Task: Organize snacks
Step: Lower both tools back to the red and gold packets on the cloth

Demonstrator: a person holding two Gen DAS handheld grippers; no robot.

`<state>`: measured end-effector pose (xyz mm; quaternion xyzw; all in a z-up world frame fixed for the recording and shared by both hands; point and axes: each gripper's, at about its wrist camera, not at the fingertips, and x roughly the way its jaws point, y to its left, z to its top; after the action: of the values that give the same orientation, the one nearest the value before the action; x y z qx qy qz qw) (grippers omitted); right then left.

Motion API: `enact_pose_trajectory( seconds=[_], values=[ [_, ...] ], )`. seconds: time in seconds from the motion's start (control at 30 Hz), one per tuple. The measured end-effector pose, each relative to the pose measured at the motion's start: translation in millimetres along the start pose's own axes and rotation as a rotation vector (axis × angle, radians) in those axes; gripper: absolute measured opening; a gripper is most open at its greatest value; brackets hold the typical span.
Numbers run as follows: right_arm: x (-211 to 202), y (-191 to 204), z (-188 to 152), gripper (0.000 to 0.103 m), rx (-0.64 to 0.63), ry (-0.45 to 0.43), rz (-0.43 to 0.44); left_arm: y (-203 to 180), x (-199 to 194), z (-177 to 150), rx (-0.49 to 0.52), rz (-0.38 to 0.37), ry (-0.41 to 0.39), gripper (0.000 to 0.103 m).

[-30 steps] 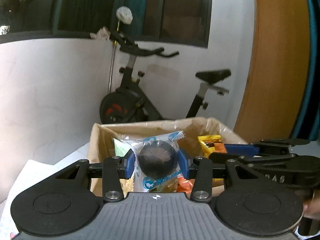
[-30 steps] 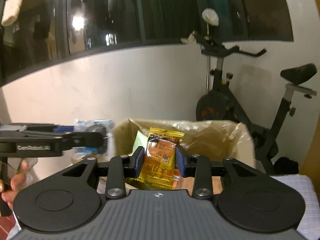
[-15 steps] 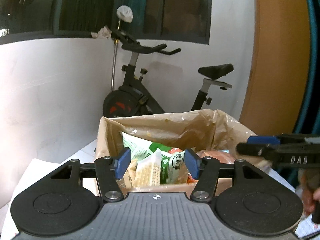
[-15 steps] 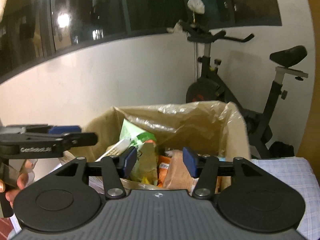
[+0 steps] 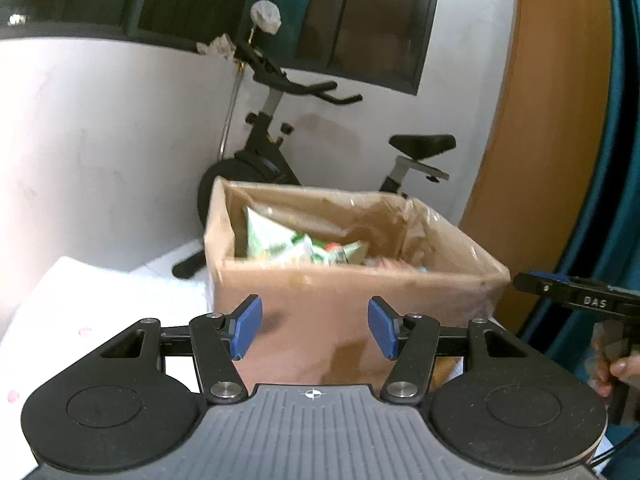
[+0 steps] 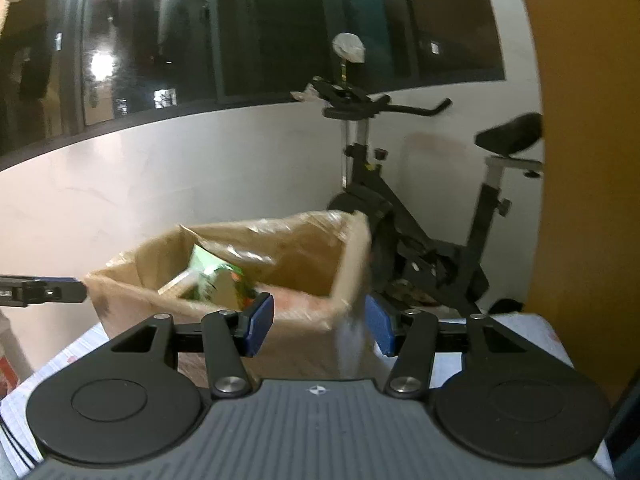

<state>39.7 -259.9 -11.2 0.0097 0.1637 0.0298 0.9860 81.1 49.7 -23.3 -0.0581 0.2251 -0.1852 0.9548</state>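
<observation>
A brown cardboard box (image 5: 360, 292) lined with clear plastic stands on the table and holds several snack packets (image 5: 280, 240), mostly green and white. My left gripper (image 5: 314, 330) is open and empty, low in front of the box's near wall. My right gripper (image 6: 318, 326) is open too, with nothing between its blue pads, facing the near right corner of the box (image 6: 288, 280). In the right wrist view the green packets (image 6: 208, 280) lean against the box's left inner wall. Each gripper shows at the edge of the other's view, the right gripper (image 5: 576, 300) held by a hand (image 5: 616, 372).
An exercise bike (image 5: 288, 160) stands on the floor behind the box, against a white wall under dark windows. An orange-brown panel (image 5: 540, 140) rises at the right. The table (image 5: 100, 300) carries a white checked cloth. The bike (image 6: 420, 220) sits close behind the box's right side.
Both grippers opened and let go of their snacks, a round dark packaged one on the left and a yellow packet on the right. Both then drew back and sank, so the box looks farther.
</observation>
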Motion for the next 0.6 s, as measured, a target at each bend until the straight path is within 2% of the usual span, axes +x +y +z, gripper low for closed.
enact_pose_trajectory(
  seconds=[0.13, 0.27, 0.33, 0.4, 0.6],
  values=[
    [-3.2, -9.7, -21.0, 0.055, 0.029, 0.039, -0.031, -0.3, 3.3, -17.7, -0.014, -0.035, 0.039, 0.061],
    [2.0, -16.0, -42.1, 0.055, 0.059, 0.094, -0.052, -0.6, 19.4, -40.8, -0.007, -0.024, 0.105, 0.060],
    [5.4, -16.7, -52.3, 0.055, 0.064, 0.118, -0.058, 0.5, 29.2, -54.0, -0.007, -0.021, 0.147, 0.060],
    [8.6, -16.8, -63.1, 0.055, 0.068, 0.145, -0.059, 0.9, 39.8, -67.3, -0.002, -0.019, 0.193, 0.055],
    [19.3, -20.7, -89.9, 0.055, 0.093, 0.217, -0.066, -10.4, 75.8, -98.4, 0.050, -0.040, 0.310, 0.053]
  ],
)
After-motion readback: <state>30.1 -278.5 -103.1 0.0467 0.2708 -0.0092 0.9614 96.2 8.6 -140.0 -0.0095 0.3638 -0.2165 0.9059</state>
